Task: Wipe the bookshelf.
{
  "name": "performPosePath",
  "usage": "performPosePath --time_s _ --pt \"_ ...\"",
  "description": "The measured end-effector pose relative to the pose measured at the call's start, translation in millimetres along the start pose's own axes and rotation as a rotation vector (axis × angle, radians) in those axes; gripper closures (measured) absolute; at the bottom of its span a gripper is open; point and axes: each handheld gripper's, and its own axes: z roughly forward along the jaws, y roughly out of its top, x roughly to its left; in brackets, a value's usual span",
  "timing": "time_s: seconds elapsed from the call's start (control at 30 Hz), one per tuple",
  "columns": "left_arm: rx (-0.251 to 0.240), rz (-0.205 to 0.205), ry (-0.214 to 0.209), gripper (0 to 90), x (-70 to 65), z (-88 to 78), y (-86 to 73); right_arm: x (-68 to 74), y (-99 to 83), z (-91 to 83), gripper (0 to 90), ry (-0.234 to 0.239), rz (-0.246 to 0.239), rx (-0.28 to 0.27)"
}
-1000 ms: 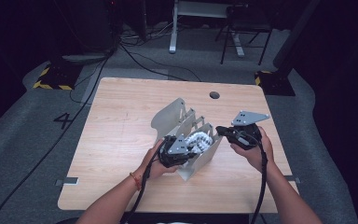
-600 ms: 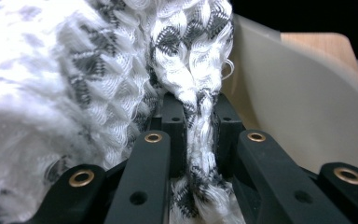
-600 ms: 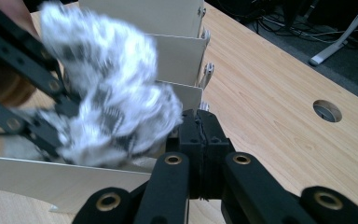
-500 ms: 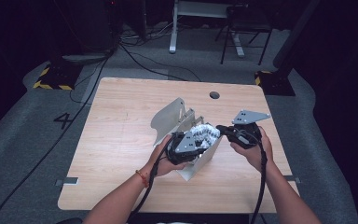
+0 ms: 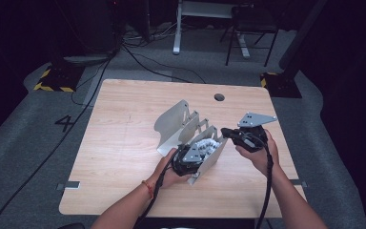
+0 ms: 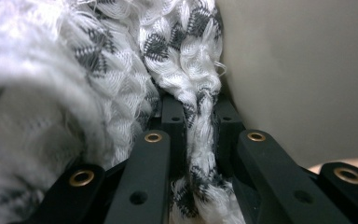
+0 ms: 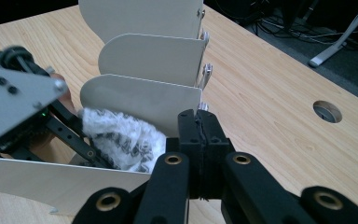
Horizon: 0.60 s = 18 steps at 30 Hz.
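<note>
A grey metal rack (image 5: 176, 121) of several upright divider plates stands mid-table. My left gripper (image 5: 190, 160) is shut on a white and grey knitted cloth (image 5: 205, 145), which sits in the slot between the two nearest plates. In the left gripper view the cloth (image 6: 196, 93) is pinched between the black jaws of the left gripper (image 6: 200, 109), with a plate (image 6: 298, 70) close on the right. My right gripper (image 5: 226, 132) is at the rack's right end. Seen from its own camera, the right gripper (image 7: 199, 119) is shut with nothing in it, just beside the cloth (image 7: 121, 137).
The wooden table (image 5: 124, 143) has a round cable hole (image 5: 219, 97) at the back right. The rack's farther slots (image 7: 154, 56) hold nothing. Cables and chair legs lie on the floor beyond the table (image 5: 171, 47).
My left gripper has sunk and moved slightly right, carrying the cloth down into the nearest slot of the rack. The right gripper has stayed where it was.
</note>
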Motion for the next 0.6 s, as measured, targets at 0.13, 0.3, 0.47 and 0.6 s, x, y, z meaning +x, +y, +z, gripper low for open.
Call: performPosePath --time_s 0.13,0.3,0.47,0.6 --pt "0.035 0.005 -0.004 79.8 1.1 3.7 -3.5 0.0 -0.2 -0.2 90.0 -0.001 0.001 -0.001" --pt "-0.043 0.058 0.015 79.8 -3.5 -7.0 6.3 0.6 -1.1 -0.6 90.0 -0.001 0.005 -0.006" --pt "-0.172 0.065 0.026 79.9 -0.8 -30.9 24.5 0.5 -0.9 -1.0 90.0 0.001 0.001 -0.002" --pt "-0.208 0.069 0.032 79.8 3.1 -41.1 38.1 0.5 -0.9 -0.7 90.0 0.002 0.003 -0.005"
